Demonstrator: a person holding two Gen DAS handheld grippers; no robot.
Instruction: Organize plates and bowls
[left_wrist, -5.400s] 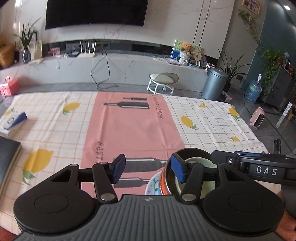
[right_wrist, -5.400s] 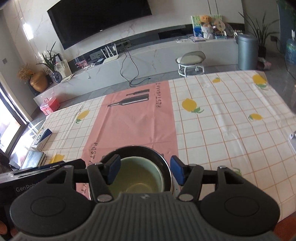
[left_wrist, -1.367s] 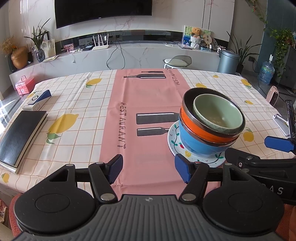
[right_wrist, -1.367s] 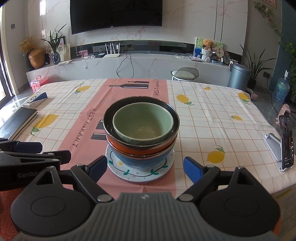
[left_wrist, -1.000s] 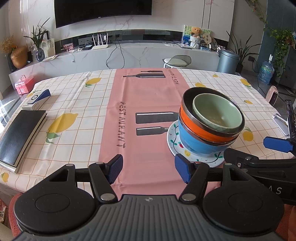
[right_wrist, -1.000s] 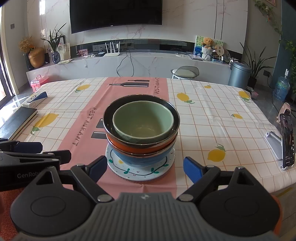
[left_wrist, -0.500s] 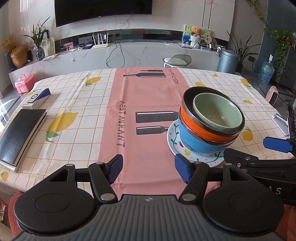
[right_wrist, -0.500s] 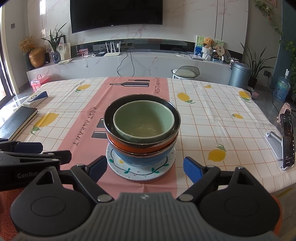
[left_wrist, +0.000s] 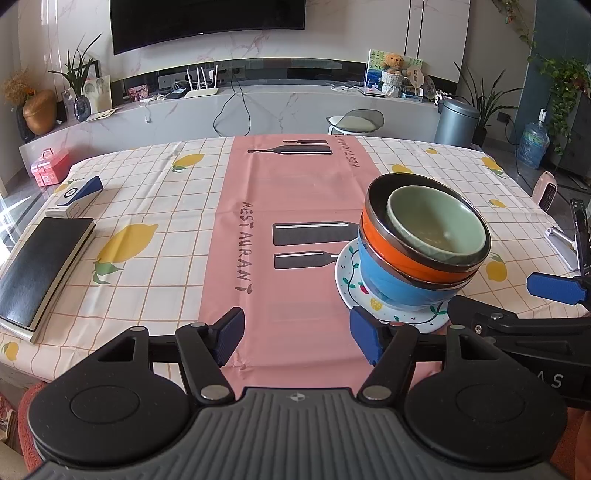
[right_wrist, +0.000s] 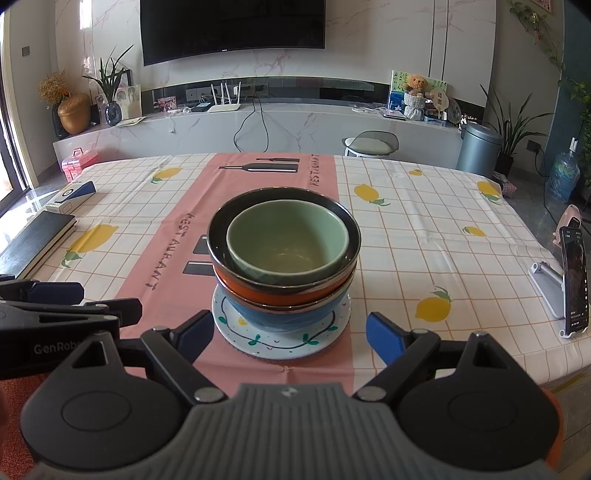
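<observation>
A pale green bowl (right_wrist: 288, 243) sits nested in an orange bowl (right_wrist: 273, 291), which sits in a blue bowl (right_wrist: 284, 317), all on a white patterned plate (right_wrist: 280, 341) near the table's front edge. The stack also shows in the left wrist view (left_wrist: 424, 251). My right gripper (right_wrist: 290, 338) is open and empty, just in front of the plate. My left gripper (left_wrist: 297, 338) is open and empty, to the left of the stack, over the pink cloth strip.
A black notebook (left_wrist: 40, 266) and a blue-white box (left_wrist: 74, 195) lie at the table's left edge. A phone on a stand (right_wrist: 572, 280) stands at the right edge. The lemon-print tablecloth (right_wrist: 424, 229) covers the table.
Since 5.4 s ago both grippers have pulled back from the bowl stack toward the table's front edge. Over the last second nothing has visibly moved.
</observation>
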